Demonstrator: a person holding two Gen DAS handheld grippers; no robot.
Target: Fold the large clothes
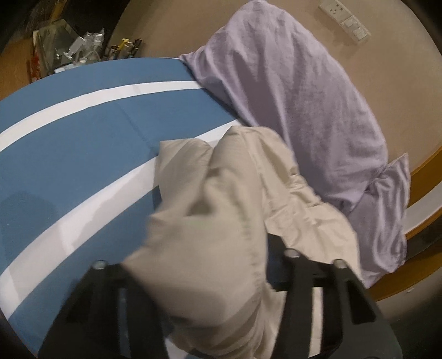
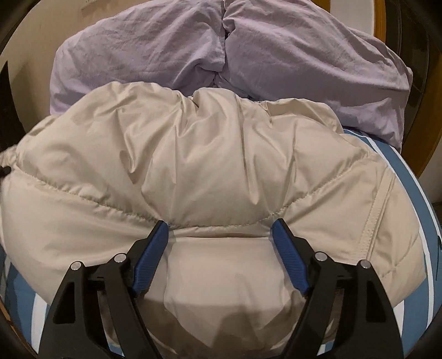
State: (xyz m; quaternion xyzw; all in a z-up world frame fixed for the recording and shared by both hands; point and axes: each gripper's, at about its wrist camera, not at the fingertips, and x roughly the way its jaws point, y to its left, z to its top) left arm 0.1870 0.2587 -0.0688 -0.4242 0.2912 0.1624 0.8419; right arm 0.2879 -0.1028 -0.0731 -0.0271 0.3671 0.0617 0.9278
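Bare mat (image 1: pixel 69 143) left of jacket (image 1: pixel 221 207)

Puffy quilted jacket of plain beige fabric (image 2: pixel 210 165), with stitch lines in matching beige and a dark cord end at its left edge; crumpled lilac cloth garment (image 2: pixel 276 47), unpatterned; flat blue mat (image 1: pixel 83 132) crossed by broad white stripes (image 1: pixel 91 96); right gripper (image 2: pixel 220 229) with black frame and ribbed blue finger pads (image 2: pixel 287 254); left gripper (image 1: pixel 210 276) black where visible; tan wall (image 1: pixel 373 91) bearing a white socket plate (image 1: pixel 345 19); orange-brown wooden trim (image 1: pixel 425 171).
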